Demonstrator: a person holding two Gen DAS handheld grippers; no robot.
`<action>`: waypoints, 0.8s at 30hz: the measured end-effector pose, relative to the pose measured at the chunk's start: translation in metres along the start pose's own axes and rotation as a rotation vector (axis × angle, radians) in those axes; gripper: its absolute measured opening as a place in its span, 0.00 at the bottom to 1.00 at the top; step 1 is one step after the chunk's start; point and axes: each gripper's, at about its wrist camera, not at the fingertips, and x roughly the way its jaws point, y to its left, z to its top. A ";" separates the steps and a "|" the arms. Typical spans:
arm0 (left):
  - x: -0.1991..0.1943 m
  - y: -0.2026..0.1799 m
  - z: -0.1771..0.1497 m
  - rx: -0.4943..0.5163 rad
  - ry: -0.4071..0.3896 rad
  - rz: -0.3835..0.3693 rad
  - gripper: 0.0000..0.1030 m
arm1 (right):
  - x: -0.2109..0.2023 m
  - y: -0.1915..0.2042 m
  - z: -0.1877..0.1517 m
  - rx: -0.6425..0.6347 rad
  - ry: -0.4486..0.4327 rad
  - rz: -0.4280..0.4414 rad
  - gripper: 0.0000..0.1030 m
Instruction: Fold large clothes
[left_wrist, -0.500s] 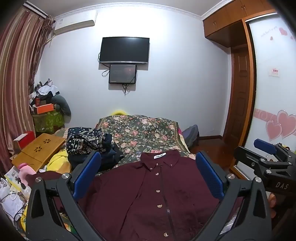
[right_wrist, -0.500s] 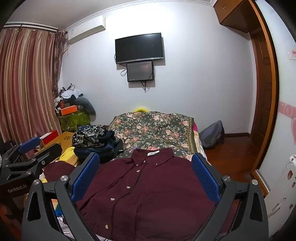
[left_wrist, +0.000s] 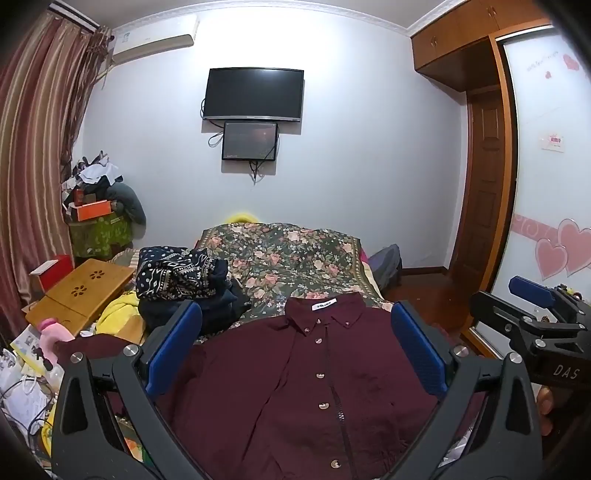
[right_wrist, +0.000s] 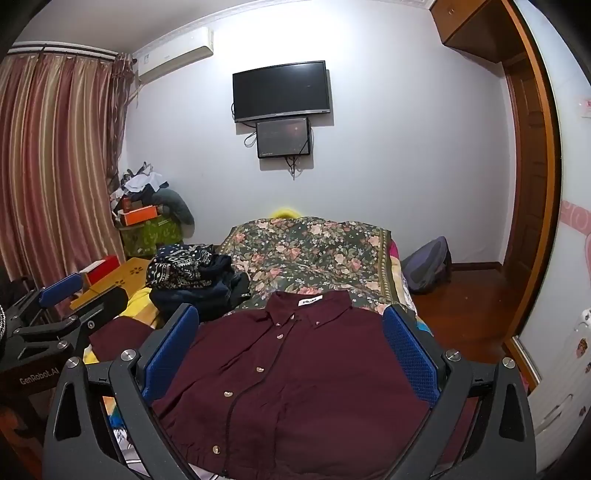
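Left wrist view: the left hand-held gripper (left_wrist: 295, 354) hangs above one maroon shirt (left_wrist: 295, 387), its two blue pads (left_wrist: 173, 347) spread wide with nothing between them. The shirt lies flat, front up and buttoned, at the near end of the bed (left_wrist: 288, 251), collar toward the far wall; five buttons can be counted down its placket. One pile of dark clothes (left_wrist: 181, 284) sits on the bed just left of the collar. Two screens hang on the wall, a TV (left_wrist: 254, 94) above a smaller monitor (left_wrist: 249, 140). A wooden lap desk (left_wrist: 79, 291) lies at left, and a green box (left_wrist: 99, 232) in the corner is heaped with clothes and one orange box. The right hand-held gripper (left_wrist: 532, 306) shows at the right edge, well clear of the shirt.

Right wrist view: the right hand-held gripper (right_wrist: 291, 354) also stands wide open and empty over the same shirt (right_wrist: 295, 380). The left hand-held gripper (right_wrist: 62, 295) shows at the left edge, its jaws parted. One backpack (right_wrist: 428, 266) rests on the floor beside the bed (right_wrist: 306, 251). One striped curtain (right_wrist: 55, 166) covers the left wall.
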 end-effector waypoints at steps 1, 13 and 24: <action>0.000 0.000 0.000 -0.002 0.001 -0.001 1.00 | 0.003 -0.001 0.002 0.001 0.006 0.001 0.96; 0.002 0.001 0.002 -0.004 0.006 -0.003 1.00 | 0.006 -0.001 0.002 0.000 0.014 0.001 0.96; 0.000 0.001 0.001 -0.001 0.011 -0.005 1.00 | 0.006 -0.002 0.003 -0.001 0.016 0.001 0.96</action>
